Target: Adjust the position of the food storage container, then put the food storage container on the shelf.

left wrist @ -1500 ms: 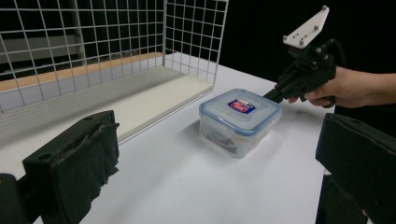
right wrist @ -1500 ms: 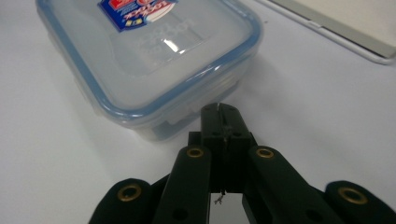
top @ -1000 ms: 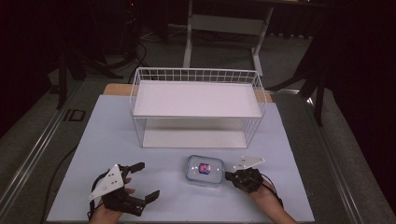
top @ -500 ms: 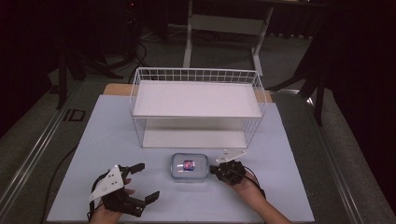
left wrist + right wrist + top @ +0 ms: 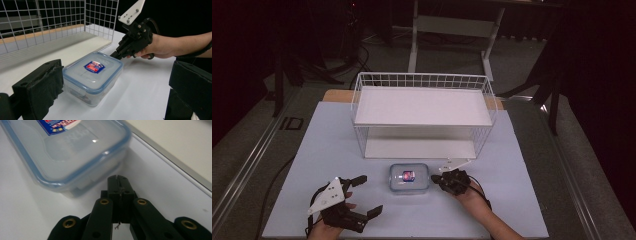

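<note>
White table (image 5: 312, 150); container (image 5: 409, 178), wire rack (image 5: 422, 107).

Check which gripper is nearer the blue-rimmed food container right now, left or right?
Right. The right gripper, jaws shut, has its tip at the container's right side; actual contact can't be told. The left gripper stands open, apart from it at the near left.
</note>
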